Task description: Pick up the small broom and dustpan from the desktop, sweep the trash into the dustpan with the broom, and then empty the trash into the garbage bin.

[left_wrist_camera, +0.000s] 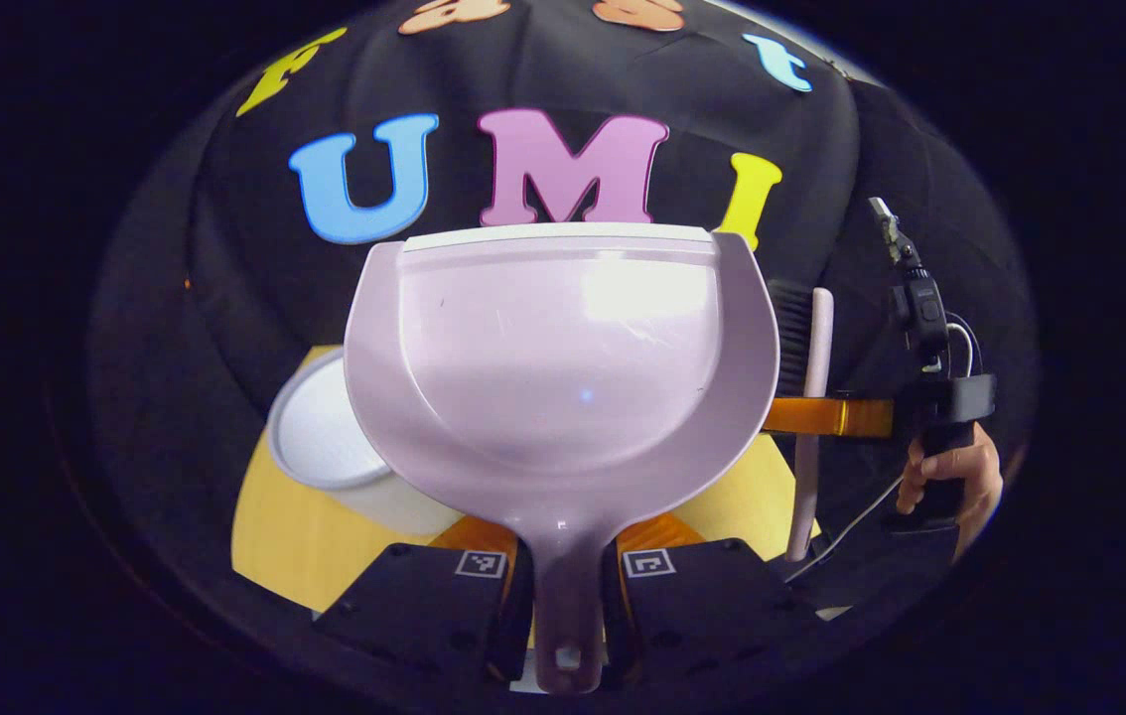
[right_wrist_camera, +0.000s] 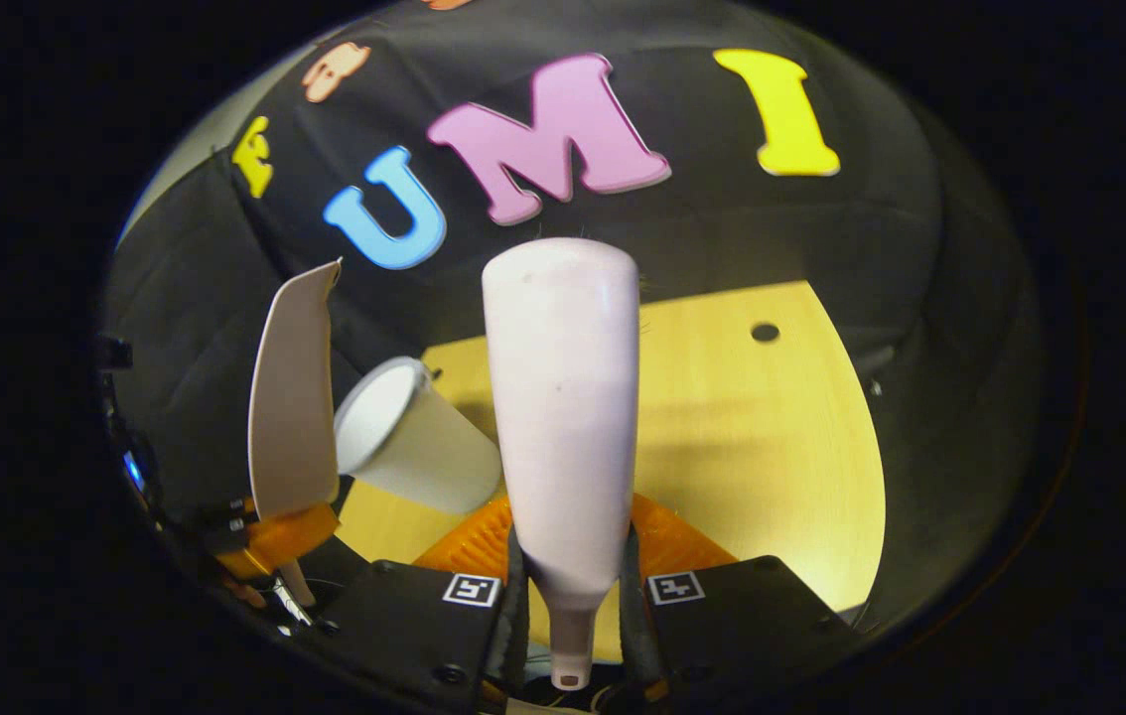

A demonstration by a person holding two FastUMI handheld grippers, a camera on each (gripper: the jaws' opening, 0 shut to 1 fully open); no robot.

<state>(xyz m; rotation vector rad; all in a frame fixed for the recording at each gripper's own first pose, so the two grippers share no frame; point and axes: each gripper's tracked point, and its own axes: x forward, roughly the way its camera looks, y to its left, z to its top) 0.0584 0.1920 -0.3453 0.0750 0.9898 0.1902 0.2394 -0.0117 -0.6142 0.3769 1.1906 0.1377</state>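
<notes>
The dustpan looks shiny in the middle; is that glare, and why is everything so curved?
Left gripper view: yes, a lamp's glare whitens the dustpan. Right gripper view: the broom throws a soft shadow on the table; the fisheye lens bends both views.

- Left gripper point(left_wrist_camera: 563, 586): jaws closed on both sides of the dustpan point(left_wrist_camera: 563, 367) handle, raised above the counter.
- Right gripper point(right_wrist_camera: 571, 596): jaws clamped on the broom point(right_wrist_camera: 563, 397) handle, pointing forward.
- Hand point(left_wrist_camera: 950, 477): wrapped around the right gripper's grip, seen in the left gripper view.
</notes>
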